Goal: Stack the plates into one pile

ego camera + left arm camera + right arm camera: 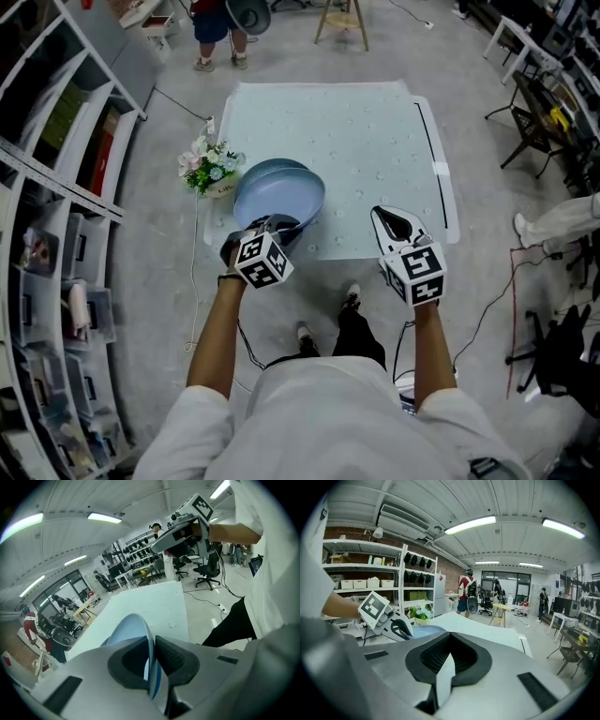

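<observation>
A light blue plate (281, 197) lies tilted over a second blue plate (267, 167) at the front left of the pale table (375, 141). My left gripper (278, 225) is shut on the near rim of the top plate. In the left gripper view that plate (129, 627) rises edge-on from between the pads (173, 658). My right gripper (386, 217) hangs over the table's front edge, to the right of the plates, shut with nothing in it. The right gripper view shows its pads (459, 656) pressed together, with the left gripper (393, 623) and the blue plate (424, 630) beyond.
A small pot of flowers (211, 169) stands just left of the plates at the table's edge. Shelving (56, 187) with boxes runs along the left. A person (214, 28) and a wooden stool (342, 19) are beyond the far edge, a folding chair (534, 131) at the right.
</observation>
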Motion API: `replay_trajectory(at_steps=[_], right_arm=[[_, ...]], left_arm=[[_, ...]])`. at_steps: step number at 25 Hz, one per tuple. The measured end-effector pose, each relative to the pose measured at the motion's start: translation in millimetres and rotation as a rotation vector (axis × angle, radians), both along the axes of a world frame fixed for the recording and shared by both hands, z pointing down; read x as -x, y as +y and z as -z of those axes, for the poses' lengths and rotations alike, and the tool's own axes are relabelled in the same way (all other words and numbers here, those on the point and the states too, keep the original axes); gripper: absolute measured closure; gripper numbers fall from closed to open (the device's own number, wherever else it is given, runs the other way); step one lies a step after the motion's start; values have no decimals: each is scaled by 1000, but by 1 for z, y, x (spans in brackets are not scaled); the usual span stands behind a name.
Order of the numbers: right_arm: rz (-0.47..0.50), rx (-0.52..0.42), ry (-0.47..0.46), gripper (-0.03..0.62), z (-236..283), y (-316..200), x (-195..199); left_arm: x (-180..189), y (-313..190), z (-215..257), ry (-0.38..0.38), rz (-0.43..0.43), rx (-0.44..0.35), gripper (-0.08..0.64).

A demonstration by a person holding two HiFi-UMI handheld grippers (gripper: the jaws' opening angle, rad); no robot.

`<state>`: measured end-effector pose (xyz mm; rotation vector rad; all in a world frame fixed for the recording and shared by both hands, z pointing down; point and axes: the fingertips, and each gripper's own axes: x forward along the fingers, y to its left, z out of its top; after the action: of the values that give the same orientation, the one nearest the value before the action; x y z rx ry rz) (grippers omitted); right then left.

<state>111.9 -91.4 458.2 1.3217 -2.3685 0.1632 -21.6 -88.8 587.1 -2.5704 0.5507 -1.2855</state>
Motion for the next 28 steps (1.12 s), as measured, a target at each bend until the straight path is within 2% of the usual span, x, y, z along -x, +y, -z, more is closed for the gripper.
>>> replay_trajectory(at_steps=[4,9,13,16,20,25,28], right_arm=[[17,20,-8,580,-8,-14,4],[40,48,-18,581,-22,-29,8],[26,39,-13,581,-25,-40,4],[25,65,-27,581,-32,-39,3],[11,59,-63,580,-32,-34,0],[-17,19,-54,578,-10,-23,1],[-21,-18,-37,580,5,-11,3]], left_arm=[[6,-15,-22,-18,39,44,509],[0,-27,-42,89,74,188,508],[-3,-26,-65,74,64,252,486],[-1,-31,-66,107,82,285,459],[3,-31,-61,163,109,301,388],[21,-21,-33,224,149,264,380],[37,-16,1,346,212,225,398]])
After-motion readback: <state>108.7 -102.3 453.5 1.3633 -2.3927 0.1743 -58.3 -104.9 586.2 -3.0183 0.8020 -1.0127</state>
